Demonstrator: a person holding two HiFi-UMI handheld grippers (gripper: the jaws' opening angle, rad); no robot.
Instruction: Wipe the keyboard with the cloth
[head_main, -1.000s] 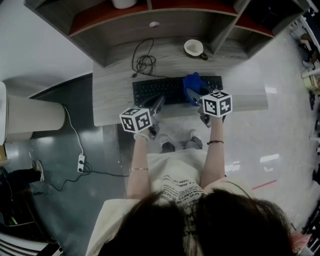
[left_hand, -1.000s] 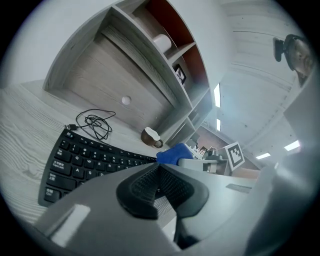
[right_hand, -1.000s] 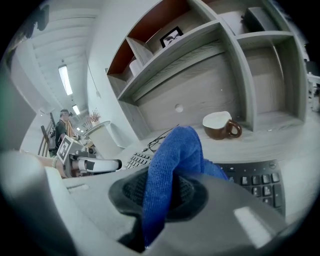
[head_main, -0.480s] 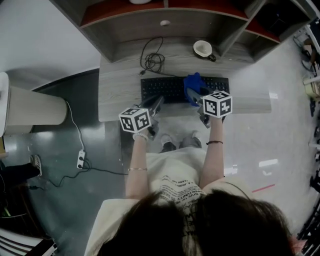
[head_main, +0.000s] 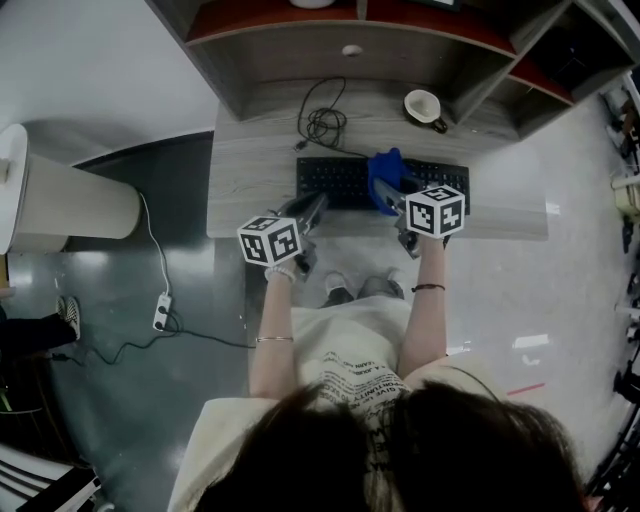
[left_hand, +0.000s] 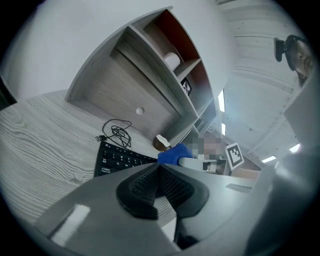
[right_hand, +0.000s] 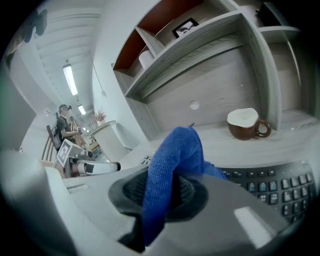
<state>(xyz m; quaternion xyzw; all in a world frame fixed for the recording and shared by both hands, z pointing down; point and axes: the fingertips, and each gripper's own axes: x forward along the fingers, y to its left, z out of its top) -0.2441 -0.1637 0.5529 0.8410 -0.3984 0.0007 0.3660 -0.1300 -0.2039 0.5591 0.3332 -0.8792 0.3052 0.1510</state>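
Observation:
A black keyboard (head_main: 340, 180) lies on the grey wooden desk (head_main: 255, 185). My right gripper (head_main: 397, 200) is shut on a blue cloth (head_main: 385, 175), which rests on the keyboard's right-middle part. In the right gripper view the cloth (right_hand: 172, 165) is pinched between the pads and bulges up over the keys (right_hand: 280, 182). My left gripper (head_main: 310, 210) is shut with nothing in it, at the keyboard's front edge left of the cloth. The left gripper view shows its pads (left_hand: 160, 187) pressed together, with the keyboard (left_hand: 120, 159) and cloth (left_hand: 175, 154) beyond.
A brown cup (head_main: 425, 106) stands at the back right of the desk. A coiled black cable (head_main: 322, 125) lies behind the keyboard. Shelves (head_main: 350, 25) rise over the desk's back. A white cylinder (head_main: 70, 205) and a power strip (head_main: 161, 318) are on the floor at left.
The head view has shifted, so the desk sits further right in the frame. Both grippers hold nearly the same place, the cloth still on the keyboard.

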